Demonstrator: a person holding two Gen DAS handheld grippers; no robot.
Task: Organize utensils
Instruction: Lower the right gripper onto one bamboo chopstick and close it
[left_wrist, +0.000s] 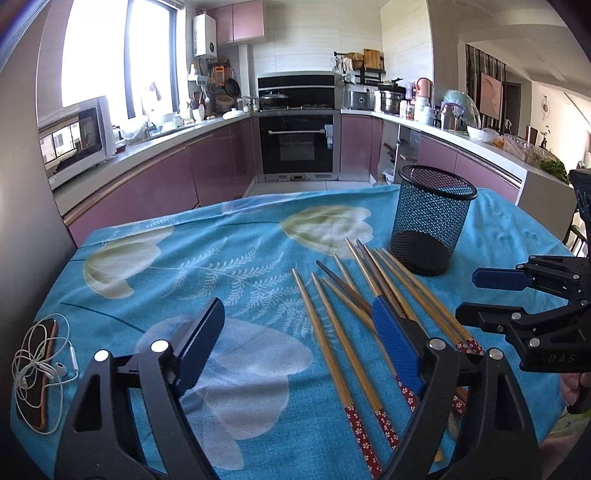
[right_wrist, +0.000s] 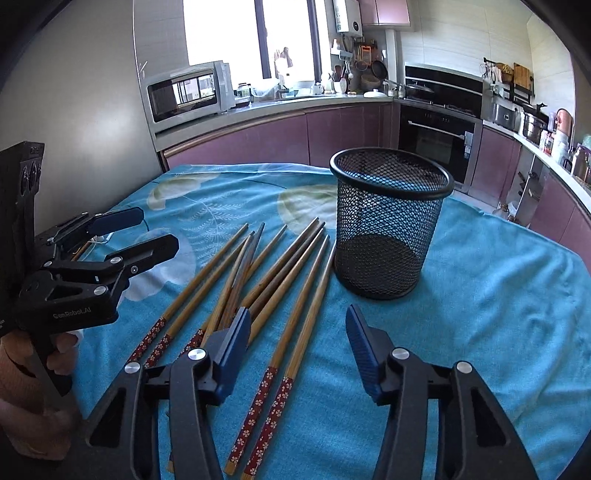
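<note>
**Clerk:** Kitchen table under a blue flowered tablecloth (left_wrist: 184, 280), worktops behind. What is on your list, nearest first?

**Me:** Item one, my left gripper (left_wrist: 299, 310): jaws wide, holding nothing. Its right-hand pad hangs over the chopsticks (right_wrist: 295, 280). Item two, my right gripper (right_wrist: 298, 314): jaws at a middling gap, also empty. Two chopsticks lie on the cloth between its pads, with neither pad pressing them.

**Clerk:** Why are both held that way?

**Me:** Both tilt down over the red patterned handle ends. I judge that is the easy place to take a pair, with the tips already fanning away from me.

**Clerk:** How many chopsticks?

**Me:** Nine or ten. They cross one another, so I cannot fix the number. All are loose on the cloth and none is stored yet.

**Clerk:** And beyond them?

**Me:** One black mesh cup (right_wrist: 388, 229), upright and empty, just past the chopstick tips and ahead of my right gripper. Standing there with its mouth up, it is probably the holder, a short carry from the pile.

**Clerk:** Anything off to the side?

**Me:** One phone (left_wrist: 35, 391) with one tangled set of earphones (left_wrist: 55, 369), to the left of my left gripper and well apart from the chopsticks.

**Clerk:** Farthest?

**Me:** One microwave (right_wrist: 184, 96) and one oven (left_wrist: 297, 144), against the far walls.
</note>
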